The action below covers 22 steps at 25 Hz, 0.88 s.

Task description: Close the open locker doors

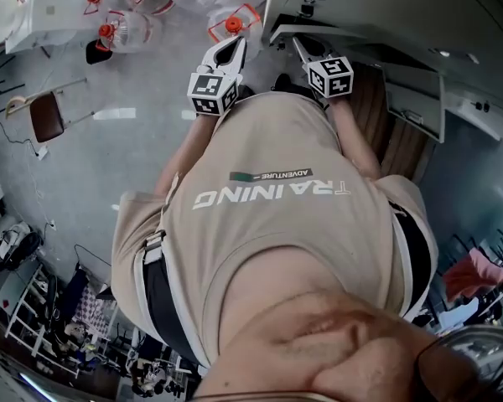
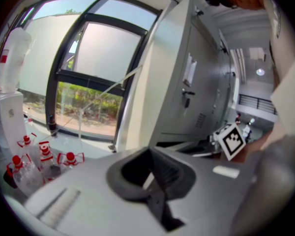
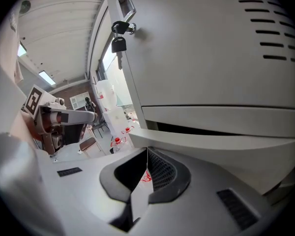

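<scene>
- Left gripper (image 2: 149, 151): the jaws are closed tip to tip and nothing is gripped between them. In the head view this gripper (image 1: 236, 43) is held at the left, over the grey floor (image 1: 109, 174).
- Right gripper (image 3: 147, 152): the jaws are clenched to a thin slit and are empty. A red bottle cap far behind is seen through the slit. In the head view this gripper (image 1: 298, 43) is held at the right, its tips near the foot of the lockers.
- Door edge (image 3: 211, 144): a grey slab is seen just beyond the right jaws. Contact cannot be judged.
- Locker door (image 3: 211, 48): a grey louvred panel is seen above that edge, with a key (image 3: 119, 45) hung in its lock at the upper left.
- Open locker door (image 1: 415, 99): this door is swung out from the locker bank (image 1: 386, 7), to the right of the right gripper.
- Marker cubes: the right gripper's cube (image 2: 231, 140) is seen from the left gripper view, and the left gripper's cube (image 3: 33, 100) from the right gripper view.
- Water bottles (image 1: 121, 32): red-capped bottles are grouped on the floor, far left of the lockers, below a large window (image 2: 88, 68).
- Brown chair (image 1: 46, 115): it is placed well to the left.
</scene>
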Tool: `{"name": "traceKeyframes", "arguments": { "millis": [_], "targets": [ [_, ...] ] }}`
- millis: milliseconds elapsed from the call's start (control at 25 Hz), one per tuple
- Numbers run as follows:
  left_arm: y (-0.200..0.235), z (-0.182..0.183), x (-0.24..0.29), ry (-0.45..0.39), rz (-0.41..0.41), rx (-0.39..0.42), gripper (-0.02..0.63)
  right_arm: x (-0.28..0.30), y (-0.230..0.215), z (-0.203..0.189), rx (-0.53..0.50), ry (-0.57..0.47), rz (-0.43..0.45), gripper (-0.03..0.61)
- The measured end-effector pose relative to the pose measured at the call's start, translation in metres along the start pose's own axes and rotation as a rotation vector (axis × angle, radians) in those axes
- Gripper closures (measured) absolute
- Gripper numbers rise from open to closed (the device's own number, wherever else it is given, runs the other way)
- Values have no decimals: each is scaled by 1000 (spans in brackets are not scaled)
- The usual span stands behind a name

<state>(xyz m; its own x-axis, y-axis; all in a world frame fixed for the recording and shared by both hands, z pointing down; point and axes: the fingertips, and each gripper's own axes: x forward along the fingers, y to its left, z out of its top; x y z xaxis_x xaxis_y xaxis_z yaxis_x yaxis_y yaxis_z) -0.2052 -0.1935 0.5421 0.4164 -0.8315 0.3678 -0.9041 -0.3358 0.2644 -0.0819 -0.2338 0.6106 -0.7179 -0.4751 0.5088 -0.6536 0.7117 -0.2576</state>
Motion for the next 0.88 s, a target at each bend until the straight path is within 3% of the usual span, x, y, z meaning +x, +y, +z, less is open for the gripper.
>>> {"name": "traceKeyframes", "arguments": {
  "millis": [400,880],
  "targets": [
    [10,11,6,-3,-1,0,614,17,-15,18,7,-5,-38,565],
    [8,9,6,9,-68,20,614,14,-36,13,40,-1,-131,565]
  ]
}}
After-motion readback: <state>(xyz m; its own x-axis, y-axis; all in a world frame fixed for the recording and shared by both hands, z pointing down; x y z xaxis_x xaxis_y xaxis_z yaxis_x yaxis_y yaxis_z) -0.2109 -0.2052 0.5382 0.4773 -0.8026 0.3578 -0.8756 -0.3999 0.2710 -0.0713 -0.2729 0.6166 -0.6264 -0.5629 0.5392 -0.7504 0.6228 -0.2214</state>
